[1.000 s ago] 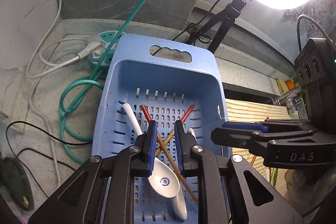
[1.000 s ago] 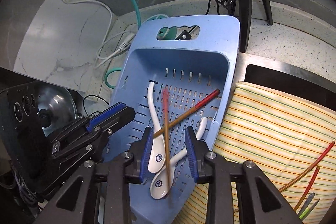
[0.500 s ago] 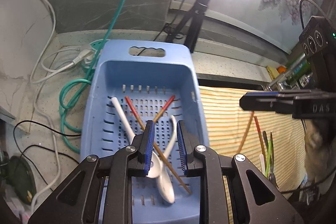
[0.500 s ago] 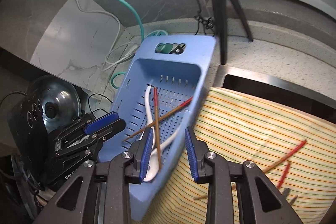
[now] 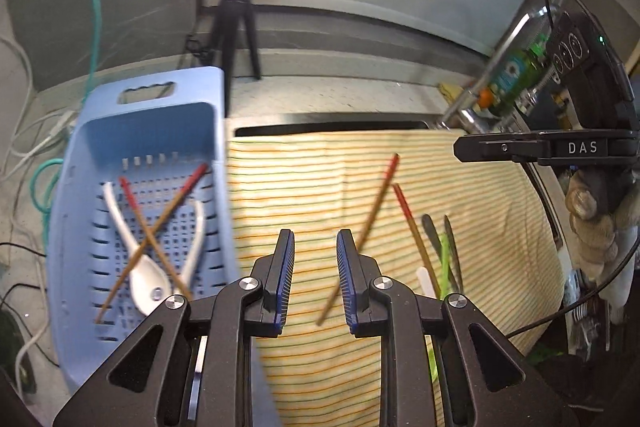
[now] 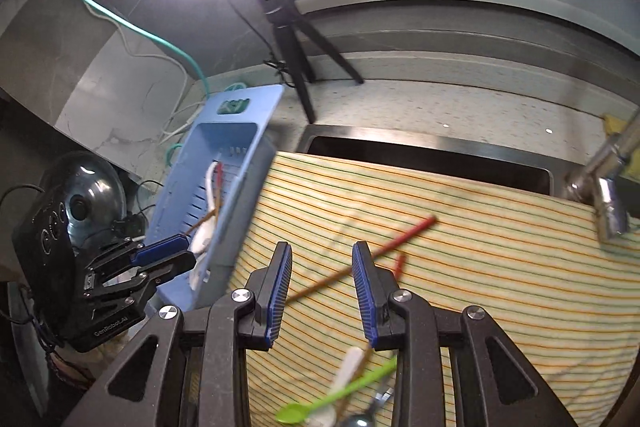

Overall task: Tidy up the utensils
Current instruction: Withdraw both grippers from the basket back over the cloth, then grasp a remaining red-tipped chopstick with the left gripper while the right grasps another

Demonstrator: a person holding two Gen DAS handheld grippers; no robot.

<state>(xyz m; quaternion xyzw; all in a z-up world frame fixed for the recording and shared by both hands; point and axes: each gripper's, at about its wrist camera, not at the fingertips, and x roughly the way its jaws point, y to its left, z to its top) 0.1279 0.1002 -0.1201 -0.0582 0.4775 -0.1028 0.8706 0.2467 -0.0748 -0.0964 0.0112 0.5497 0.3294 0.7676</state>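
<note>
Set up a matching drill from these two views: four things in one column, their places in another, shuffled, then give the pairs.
Things:
1. white spoons
2. green spoon
3. tripod
4. tap

Places:
A. on the striped cloth, below the right gripper
B. on the counter behind the blue basket
C. over the far right corner of the cloth
D. in the basket, under crossed chopsticks

Pairs: 1-D, 2-A, 3-B, 4-C
</note>
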